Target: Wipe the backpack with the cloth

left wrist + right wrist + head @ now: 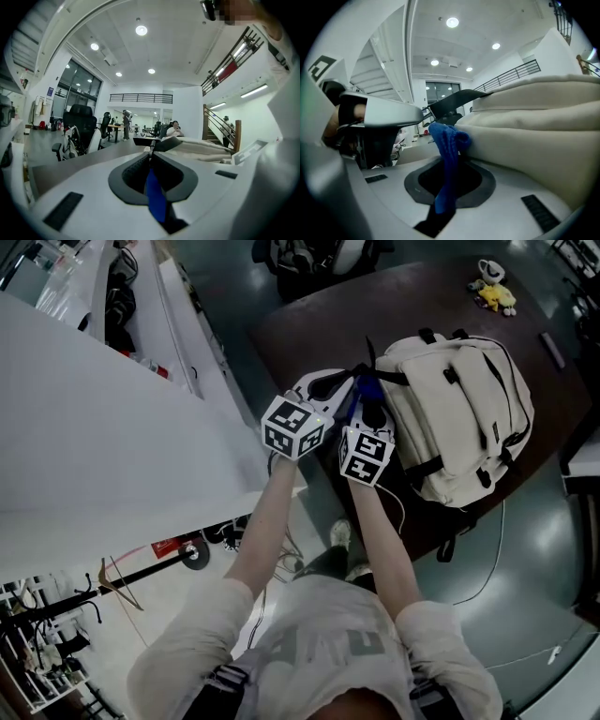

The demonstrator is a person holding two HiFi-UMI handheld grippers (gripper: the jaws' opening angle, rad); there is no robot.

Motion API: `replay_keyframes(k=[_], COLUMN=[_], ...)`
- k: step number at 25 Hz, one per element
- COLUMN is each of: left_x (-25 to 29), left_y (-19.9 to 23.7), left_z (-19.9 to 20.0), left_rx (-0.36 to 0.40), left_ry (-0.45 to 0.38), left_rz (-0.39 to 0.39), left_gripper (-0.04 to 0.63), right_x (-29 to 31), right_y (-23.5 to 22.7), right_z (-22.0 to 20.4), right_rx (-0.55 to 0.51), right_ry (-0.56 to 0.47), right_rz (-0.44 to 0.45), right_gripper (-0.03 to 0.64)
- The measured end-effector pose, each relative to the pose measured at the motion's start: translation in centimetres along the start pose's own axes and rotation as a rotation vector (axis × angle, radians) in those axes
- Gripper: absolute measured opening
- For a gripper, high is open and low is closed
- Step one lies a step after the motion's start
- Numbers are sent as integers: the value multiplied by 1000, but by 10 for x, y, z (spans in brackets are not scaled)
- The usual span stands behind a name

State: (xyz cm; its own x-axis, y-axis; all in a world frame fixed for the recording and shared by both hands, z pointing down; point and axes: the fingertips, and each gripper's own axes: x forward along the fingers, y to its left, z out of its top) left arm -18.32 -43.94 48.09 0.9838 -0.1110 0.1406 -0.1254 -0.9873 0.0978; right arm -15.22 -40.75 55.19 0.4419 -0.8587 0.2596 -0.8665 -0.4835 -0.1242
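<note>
A cream backpack [464, 409] lies flat on the dark brown table [309, 324]. Both grippers are side by side at its left edge, at the end with the black top strap [389, 376]. A blue cloth [359, 393] runs between them. My left gripper [342, 382] is shut on one strip of the cloth [155, 197], with the backpack [197, 146] just ahead of it. Shut on the other end, my right gripper [375, 416] holds the bunched cloth [448, 140] against the backpack's side [534, 122]. The left gripper's body [379, 111] shows at the left of the right gripper view.
A yellow plush toy [495, 296] and a small dark bar [551, 349] lie at the table's far end. A white partition [103, 418] stands to the left. A thin cable [492, 559] trails on the floor. Office chairs [79, 129] and people sit beyond the table.
</note>
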Motion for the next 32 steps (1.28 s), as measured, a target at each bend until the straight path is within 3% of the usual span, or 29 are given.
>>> replay_keyframes(k=[15,27,32], left_x=[-38,-48,-46], left_y=[-43,-82,-92], left_z=[-15,-11,-17], left_rx=[-53,-63,-94], left_ry=[-13,-18,-22], left_rz=[98,135,159], left_gripper=[28,26,26], right_x=[-80,-145,-168], right_y=[-42,-77,-93], right_z=[-11,-19,-27], right_rx=[76,-18,11], right_ry=[-25,-26,-12], right_rz=[-134,-195,-220], right_gripper=[43,43,43])
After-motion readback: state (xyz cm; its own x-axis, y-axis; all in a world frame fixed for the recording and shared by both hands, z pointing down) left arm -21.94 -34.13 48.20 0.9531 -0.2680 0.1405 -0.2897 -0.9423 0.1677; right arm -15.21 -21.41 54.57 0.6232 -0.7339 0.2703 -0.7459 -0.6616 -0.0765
